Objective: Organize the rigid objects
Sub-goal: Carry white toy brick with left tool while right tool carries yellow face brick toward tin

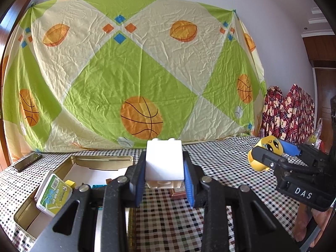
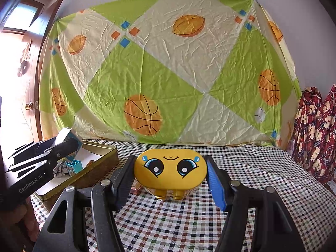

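Observation:
My left gripper (image 1: 164, 180) is shut on a white building block (image 1: 163, 159), which it holds upright above the checked tablecloth (image 1: 210, 210), just right of an open gold tin box (image 1: 100, 160). In the right wrist view the same left gripper (image 2: 63, 145) and its white block (image 2: 63, 135) hang over the tin box (image 2: 100, 157). My right gripper (image 2: 170, 176) is shut on a yellow toy case with a cartoon face (image 2: 170, 168), its pads pressed on both sides. From the left wrist view the yellow toy case (image 1: 266, 149) sits in the right gripper (image 1: 271, 153) at the far right.
The tin holds a green-and-white packet (image 1: 53, 193), a yellow block (image 1: 70, 183) and a teal block (image 2: 73, 164). A dark phone (image 1: 27, 161) lies at the table's back left. A small brown item (image 1: 176, 193) lies under the white block. A patterned sheet (image 1: 136, 73) hangs behind the table, with red cloth (image 1: 289, 113) at the right.

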